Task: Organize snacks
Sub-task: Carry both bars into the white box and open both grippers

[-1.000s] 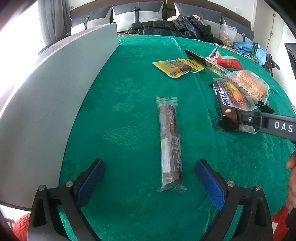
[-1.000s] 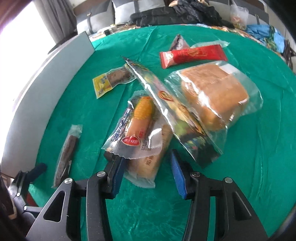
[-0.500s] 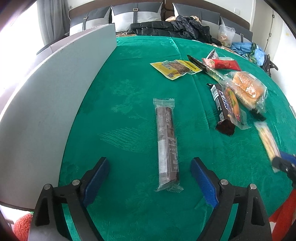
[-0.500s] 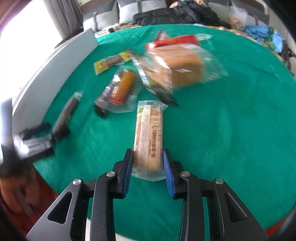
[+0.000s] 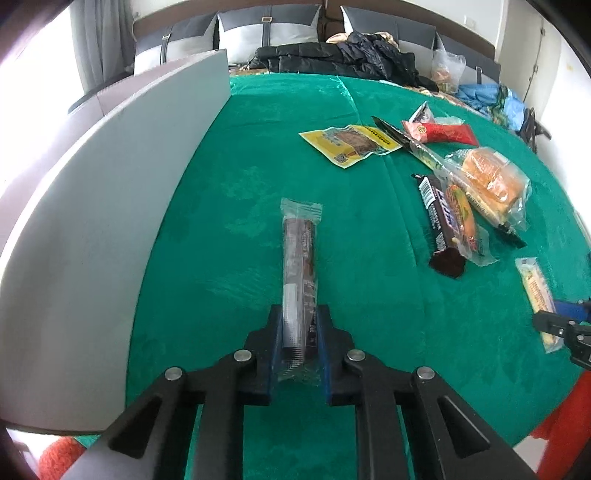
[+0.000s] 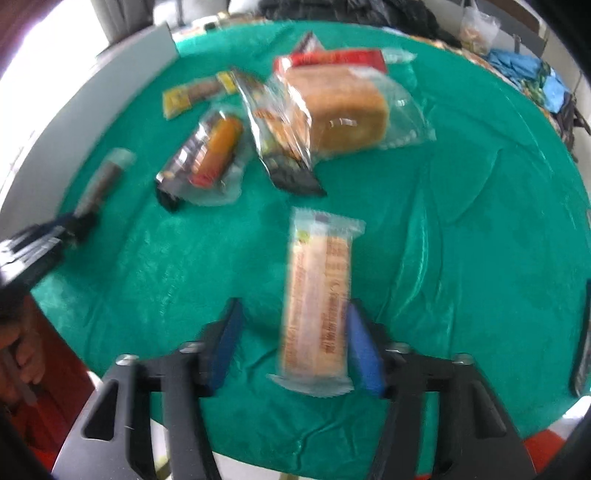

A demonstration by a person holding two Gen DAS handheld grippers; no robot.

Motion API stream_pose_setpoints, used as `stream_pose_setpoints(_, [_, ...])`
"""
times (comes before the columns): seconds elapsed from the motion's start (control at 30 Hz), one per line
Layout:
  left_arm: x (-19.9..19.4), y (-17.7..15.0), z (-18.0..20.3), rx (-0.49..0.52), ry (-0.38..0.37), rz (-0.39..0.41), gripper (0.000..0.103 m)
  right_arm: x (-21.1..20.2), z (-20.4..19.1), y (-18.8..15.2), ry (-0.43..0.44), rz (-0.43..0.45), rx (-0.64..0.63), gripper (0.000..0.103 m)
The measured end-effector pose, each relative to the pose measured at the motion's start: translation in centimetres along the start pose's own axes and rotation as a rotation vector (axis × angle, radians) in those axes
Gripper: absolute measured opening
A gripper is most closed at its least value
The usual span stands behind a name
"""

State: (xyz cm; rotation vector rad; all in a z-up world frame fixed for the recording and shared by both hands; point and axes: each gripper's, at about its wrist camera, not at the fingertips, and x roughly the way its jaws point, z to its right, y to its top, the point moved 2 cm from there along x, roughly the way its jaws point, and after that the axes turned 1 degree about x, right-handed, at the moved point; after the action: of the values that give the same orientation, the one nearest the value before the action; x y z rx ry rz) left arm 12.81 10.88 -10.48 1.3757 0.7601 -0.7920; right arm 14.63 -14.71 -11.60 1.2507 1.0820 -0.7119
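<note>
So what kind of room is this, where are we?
Most likely a home living room, though I can't be sure. A sofa with grey cushions runs along the back wall with a dark jacket thrown on it, and a round table under a green cloth holds packaged snacks.

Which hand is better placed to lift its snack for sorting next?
Left. The left claw is shut on the dark bar, so it looks ready to lift. The right claw is open, with one pad clear of the pale bar.
</note>
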Motion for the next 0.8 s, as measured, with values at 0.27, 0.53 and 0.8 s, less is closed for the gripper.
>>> stream_pose_setpoints(0.27, [-4.3, 0.9, -1.0, -0.146, -0.212, 0.036, 0.016, -4.5, 0.9, 0.1, 0.126, 0.1, 0.089, 0.031])
stream_pose_setpoints(0.53, [-13.6, 6.2, -13.2, -0.302, -0.126, 0.216, 0.016, -13.5, -12.8, 10.0, 0.411, 0.293, -0.088, 0.031])
stream_pose_setpoints(0.8, [-11.6, 6.2, -23.4, -0.321, 0.192, 0.094, 0.062, -12.3, -28.0, 18.3, 0.568, 0.27, -0.213, 0.065])
